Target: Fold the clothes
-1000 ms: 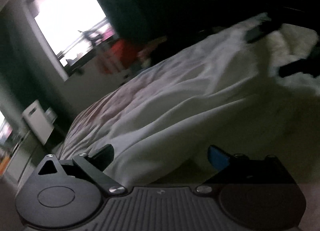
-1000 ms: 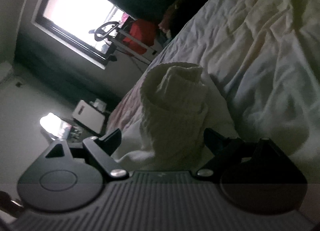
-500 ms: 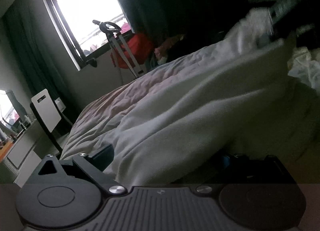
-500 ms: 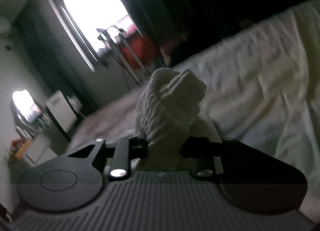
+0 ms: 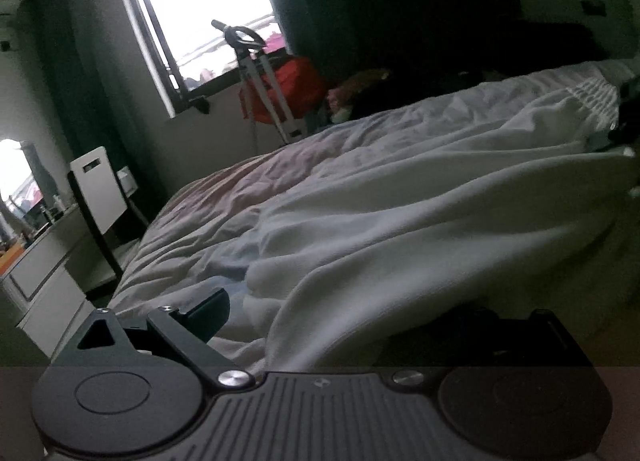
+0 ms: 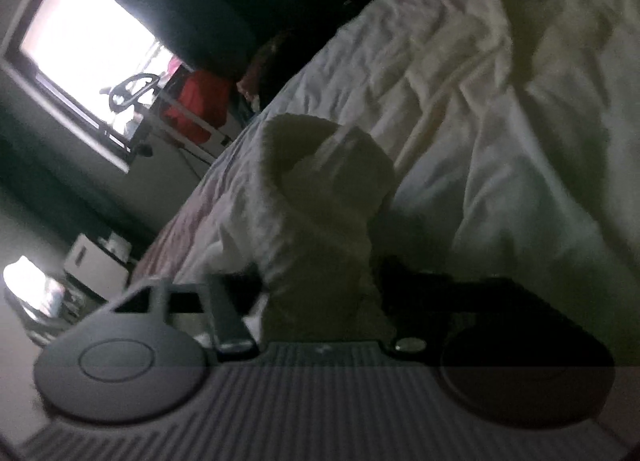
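Observation:
A white garment (image 5: 420, 221) stretches across the bed from my left gripper (image 5: 332, 317) to the far right. The left jaws stand wide, with the cloth draped between them; the left finger (image 5: 204, 313) shows, the right one is hidden under cloth. My right gripper (image 6: 320, 281) is shut on the garment's ribbed cuff or hem (image 6: 320, 189), which bunches up above the jaws. The right gripper also shows at the right edge of the left wrist view (image 5: 628, 121), holding the ribbed end.
A bed with a rumpled pale duvet (image 5: 248, 197) fills both views. A bright window (image 5: 200, 9), a folding stand with a red bag (image 5: 296, 85), a white chair (image 5: 100, 189) and a white dresser (image 5: 44, 261) stand to the left.
The right gripper closed on the ribbed cuff and tilted. The garment was pulled taut between the two grippers, and the left view swung level toward the window.

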